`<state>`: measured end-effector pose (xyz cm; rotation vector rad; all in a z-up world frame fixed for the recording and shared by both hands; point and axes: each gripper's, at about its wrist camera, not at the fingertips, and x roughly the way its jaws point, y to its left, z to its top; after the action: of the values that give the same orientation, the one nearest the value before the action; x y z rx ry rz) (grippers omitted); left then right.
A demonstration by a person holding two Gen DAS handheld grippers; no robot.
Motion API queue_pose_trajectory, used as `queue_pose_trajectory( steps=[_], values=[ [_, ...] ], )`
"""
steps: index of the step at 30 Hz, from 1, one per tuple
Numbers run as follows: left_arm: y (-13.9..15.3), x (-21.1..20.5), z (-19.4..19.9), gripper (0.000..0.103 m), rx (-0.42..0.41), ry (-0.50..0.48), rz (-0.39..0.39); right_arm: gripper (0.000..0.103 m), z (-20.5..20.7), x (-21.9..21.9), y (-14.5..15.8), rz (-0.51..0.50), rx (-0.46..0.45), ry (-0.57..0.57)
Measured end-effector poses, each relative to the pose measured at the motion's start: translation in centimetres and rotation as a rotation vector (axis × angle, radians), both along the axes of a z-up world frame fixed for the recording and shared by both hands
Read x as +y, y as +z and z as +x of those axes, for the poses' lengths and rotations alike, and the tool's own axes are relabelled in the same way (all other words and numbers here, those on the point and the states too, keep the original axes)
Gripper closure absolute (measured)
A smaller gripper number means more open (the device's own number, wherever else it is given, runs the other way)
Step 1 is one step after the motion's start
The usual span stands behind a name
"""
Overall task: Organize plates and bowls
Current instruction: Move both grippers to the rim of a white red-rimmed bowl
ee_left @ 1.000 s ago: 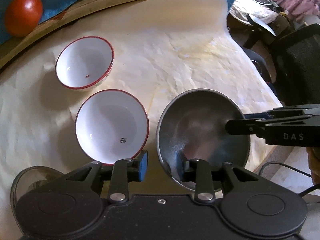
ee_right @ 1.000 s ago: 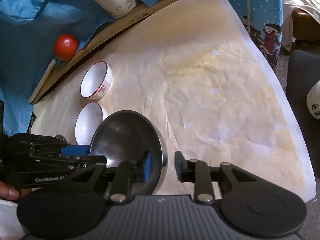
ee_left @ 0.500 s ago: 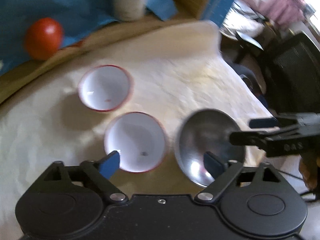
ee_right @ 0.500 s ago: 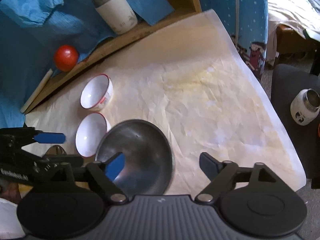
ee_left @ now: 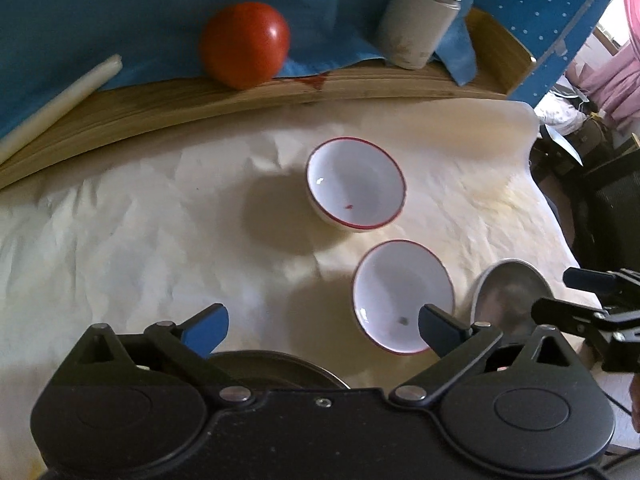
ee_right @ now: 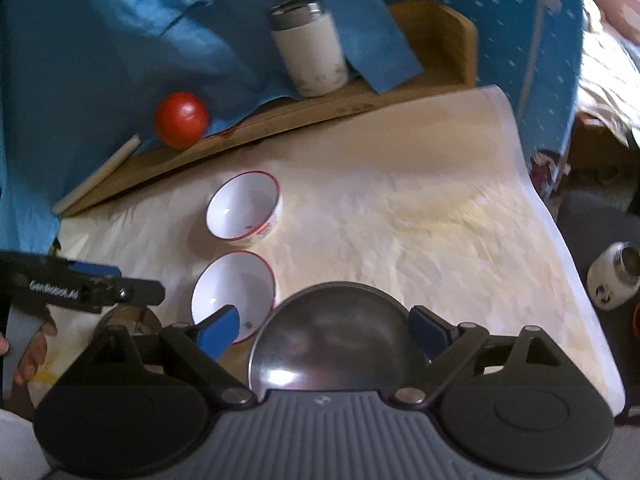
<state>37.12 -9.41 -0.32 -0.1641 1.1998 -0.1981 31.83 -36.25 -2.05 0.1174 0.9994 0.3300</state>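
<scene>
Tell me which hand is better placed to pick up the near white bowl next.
Left, probably. The left gripper has open, empty jaws, and the near white bowl lies at its right finger. The right gripper hangs over the steel bowl.

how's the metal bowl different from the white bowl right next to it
The metal bowl is dark, shiny steel; the near white bowl is white inside with a red rim. The metal bowl looks wider. The white bowl has a small dark speck inside; the metal bowl shows only glare. Both sit upright and empty on the paper sheet.

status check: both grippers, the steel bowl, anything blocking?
Left gripper and right gripper open, jaws just spread, nothing gripped. Steel bowl on the paper beside two red-rimmed bowls. Nothing blocking.
</scene>
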Motion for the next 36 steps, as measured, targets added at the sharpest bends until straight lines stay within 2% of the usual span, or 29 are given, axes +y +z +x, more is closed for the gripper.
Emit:
queue_pose_trajectory(
  steps=[9, 16, 22, 24, 27, 36],
  values=[
    [-1.5, 0.4, 0.5, 0.001, 0.009, -0.022, 0.0, 0.001, 0.5, 3.6, 0.3, -0.122, -0.027, 0.109],
    [-1.9, -0.3, 0.4, 0.001, -0.005, -0.027, 0.015, 0.0, 0.7, 5.0, 0.0, -0.181, -0.025, 0.132],
    [-2.3, -0.4, 0.4, 0.001, -0.007, -0.003, 0.05, 0.0, 1.1, 5.8, 0.3, -0.273, -0.119, 0.145],
    [-2.4, -0.3, 0.3, 0.001, -0.02, -0.002, 0.029, 0.0, 1.5, 5.8, 0.4, -0.27, -0.164, 0.154],
    [-2.7, -0.7, 0.1, 0.001, -0.029, -0.02, -0.011, 0.0, 2.5, 5.9, 0.2, -0.265, -0.172, 0.149],
    [-3.1, -1.1, 0.7, 0.002, -0.025, -0.029, 0.051, 0.0, 4.4, 6.7, -1.1, -0.211, -0.118, 0.184]
  ],
)
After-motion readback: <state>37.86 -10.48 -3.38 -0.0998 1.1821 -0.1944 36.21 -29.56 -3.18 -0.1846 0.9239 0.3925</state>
